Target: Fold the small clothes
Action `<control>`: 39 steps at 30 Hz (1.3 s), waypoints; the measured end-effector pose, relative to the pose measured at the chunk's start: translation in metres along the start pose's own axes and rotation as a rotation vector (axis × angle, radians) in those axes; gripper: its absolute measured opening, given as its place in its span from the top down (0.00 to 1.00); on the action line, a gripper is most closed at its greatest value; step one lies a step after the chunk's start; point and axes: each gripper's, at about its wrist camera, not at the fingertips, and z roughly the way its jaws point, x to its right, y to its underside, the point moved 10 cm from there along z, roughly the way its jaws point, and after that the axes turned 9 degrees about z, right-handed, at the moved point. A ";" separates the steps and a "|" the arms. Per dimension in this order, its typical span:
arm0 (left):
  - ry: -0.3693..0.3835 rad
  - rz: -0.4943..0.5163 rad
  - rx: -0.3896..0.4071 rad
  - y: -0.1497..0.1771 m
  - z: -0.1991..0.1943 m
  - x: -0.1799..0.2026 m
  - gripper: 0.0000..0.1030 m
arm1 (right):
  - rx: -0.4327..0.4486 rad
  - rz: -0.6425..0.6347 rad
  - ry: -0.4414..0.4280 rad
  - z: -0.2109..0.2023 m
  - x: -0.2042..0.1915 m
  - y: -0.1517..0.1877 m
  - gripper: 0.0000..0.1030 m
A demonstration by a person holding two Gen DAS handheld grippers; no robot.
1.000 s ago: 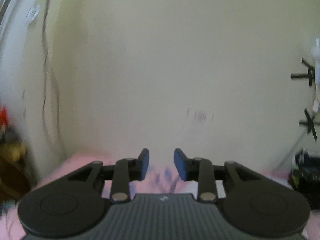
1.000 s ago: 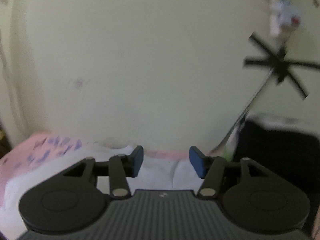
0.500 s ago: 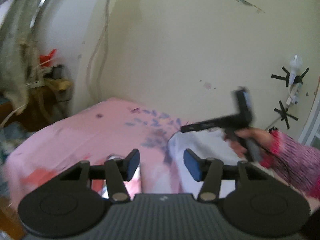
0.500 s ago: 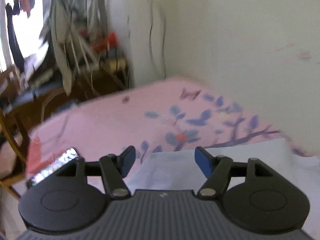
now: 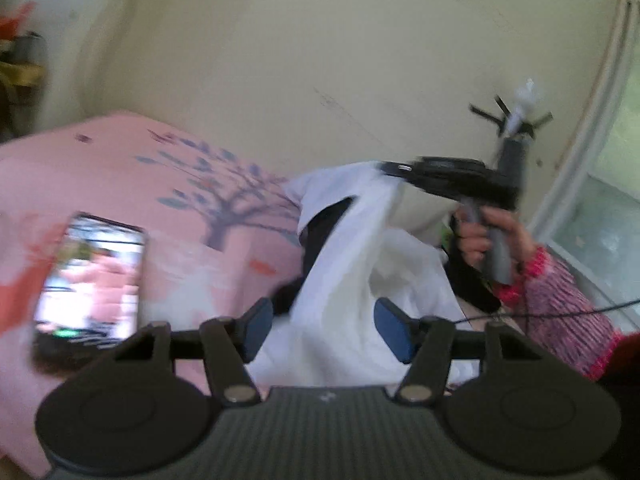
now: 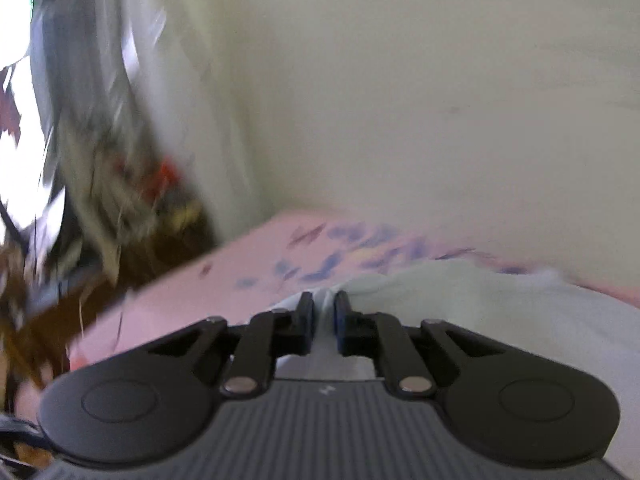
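A white garment (image 5: pixel 348 280) lies crumpled on a pink bed sheet (image 5: pixel 120 172), partly lifted at its top corner. My left gripper (image 5: pixel 324 330) is open, with the white cloth between its blue pads. In the left wrist view my right gripper (image 5: pixel 390 168) holds the garment's raised corner. In the right wrist view my right gripper (image 6: pixel 320 322) is shut on a fold of the white garment (image 6: pixel 500 312). A dark piece of cloth (image 5: pixel 320 236) shows under the white one.
A phone (image 5: pixel 92 280) with a lit screen lies on the sheet at the left. A cream wall (image 5: pixel 300 60) stands behind the bed. A window frame (image 5: pixel 592 140) is at the right. Cluttered furniture (image 6: pixel 100 220) stands beyond the bed's left side.
My right gripper has closed on the white garment and lifted its corner. My left gripper has dropped towards the garment, and the cloth now lies between its open pads.
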 end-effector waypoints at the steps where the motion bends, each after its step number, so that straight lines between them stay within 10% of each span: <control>1: 0.020 0.010 -0.018 0.002 0.012 0.005 0.43 | 0.013 0.047 0.036 -0.019 0.025 0.008 0.98; 3: 0.043 0.026 -0.043 0.005 0.029 0.010 0.40 | 0.002 0.116 0.166 -0.047 0.076 0.034 0.86; 4: 0.052 0.041 -0.056 0.006 0.038 0.014 0.37 | -0.020 0.135 0.249 -0.058 0.100 0.050 0.53; 5: 0.059 0.055 -0.066 0.007 0.045 0.016 0.34 | -0.031 0.154 0.337 -0.069 0.122 0.062 0.43; 12: 0.020 0.120 -0.126 0.016 0.075 0.019 0.23 | 0.046 0.093 0.281 -0.090 0.097 0.035 0.43; 19: -0.022 0.086 -0.135 0.015 0.083 0.011 0.09 | -0.179 -0.277 0.126 0.026 -0.016 0.050 0.42; 22: -0.027 0.087 -0.165 0.026 0.091 0.015 0.26 | -0.336 -0.413 0.218 0.080 -0.015 0.078 0.42; 25: -0.028 0.116 -0.184 0.036 0.088 0.019 0.76 | -0.395 -0.519 0.314 0.094 0.007 0.088 1.00; 28: 0.045 0.089 -0.157 0.037 0.075 0.025 0.84 | -0.284 -0.413 0.251 0.074 -0.004 0.046 1.00; 35: 0.166 0.101 -0.048 0.036 0.029 0.046 0.87 | 0.257 0.048 -0.359 -0.065 -0.049 -0.083 1.00; 39: 0.187 0.065 -0.070 0.046 0.023 0.041 0.87 | 0.176 0.082 -0.072 -0.052 0.016 -0.049 0.95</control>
